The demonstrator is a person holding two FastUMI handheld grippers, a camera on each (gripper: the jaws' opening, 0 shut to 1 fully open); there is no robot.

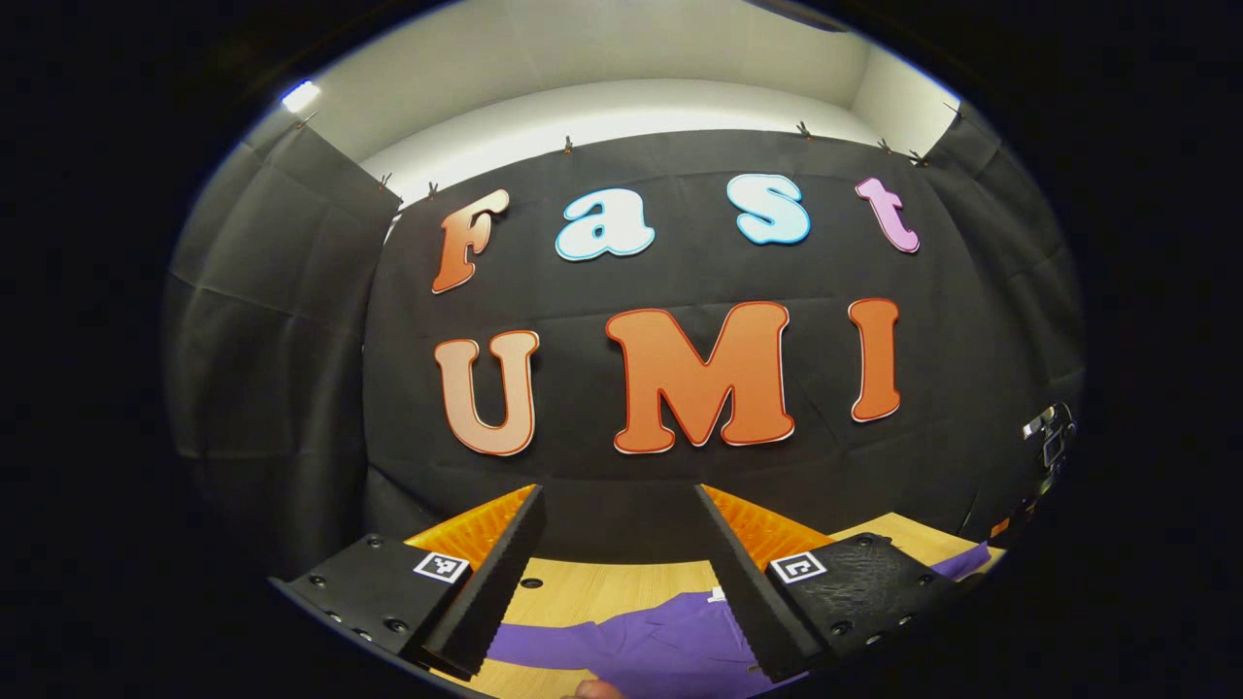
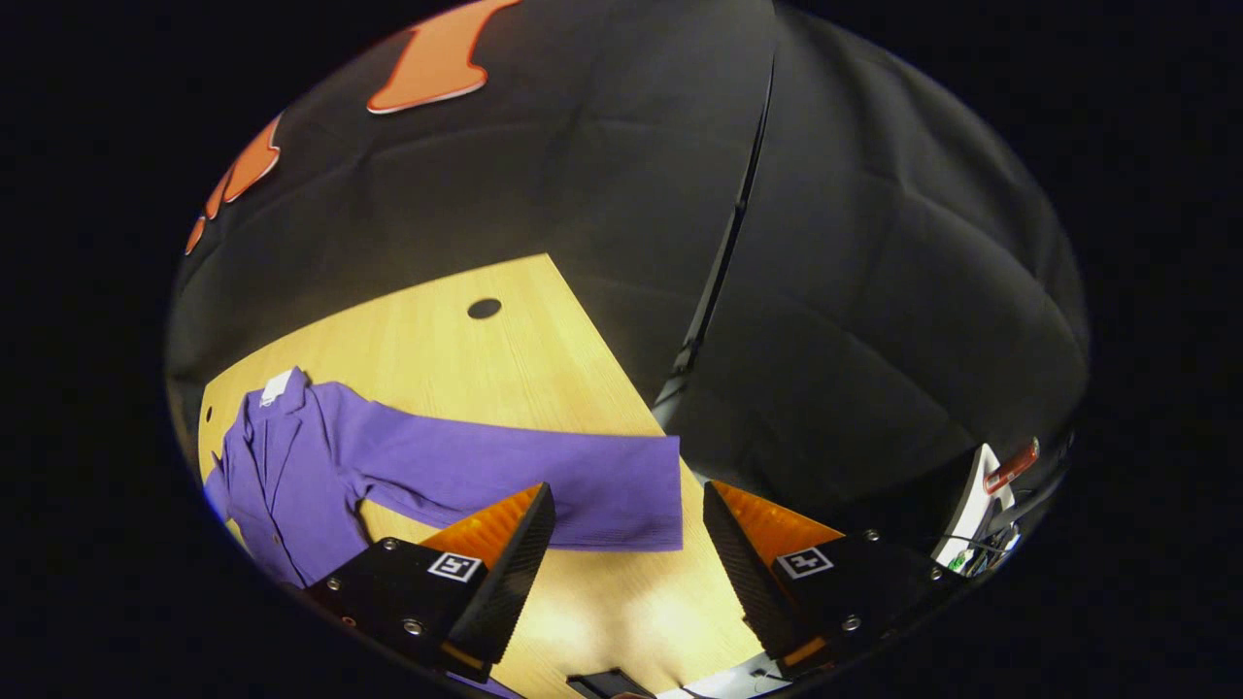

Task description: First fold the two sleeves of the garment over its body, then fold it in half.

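While the purple garment (image 2: 291,466) lies flat on the table (image 2: 456,359), its sleeve (image 2: 544,476) stretches just beyond the spread, empty right gripper (image 2: 626,505); the left gripper (image 1: 619,505) is spread above it.

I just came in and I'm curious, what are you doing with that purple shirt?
A person holds two hand-held grippers over a wooden table. The purple garment lies flat, one sleeve stretched out, not yet folded. The right hand-held gripper hangs open near the sleeve's end. The left hand-held gripper is open too, holding nothing.
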